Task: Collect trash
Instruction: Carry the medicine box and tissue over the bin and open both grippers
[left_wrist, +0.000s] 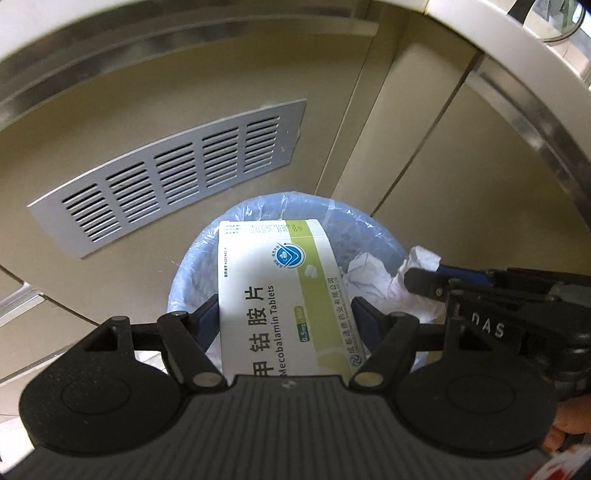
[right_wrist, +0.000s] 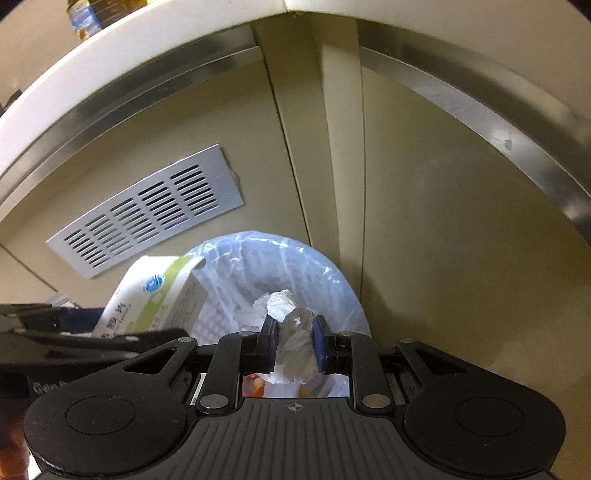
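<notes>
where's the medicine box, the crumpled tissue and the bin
medicine box (left_wrist: 280, 291), left wrist view, on its printed top face
crumpled tissue (right_wrist: 295, 343), right wrist view, on the wad between the gripper's fingers
bin (right_wrist: 332, 280), right wrist view, on the bag-lined inner wall

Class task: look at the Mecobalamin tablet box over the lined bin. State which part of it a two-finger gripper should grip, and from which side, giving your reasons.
Grip the tablet box across its width, on the two long narrow edges near one end, coming in lengthwise. The edges are flat and parallel, so the pads seat squarely. The left gripper holds it this way above the bin, likely leaving the far end free to drop in.
</notes>
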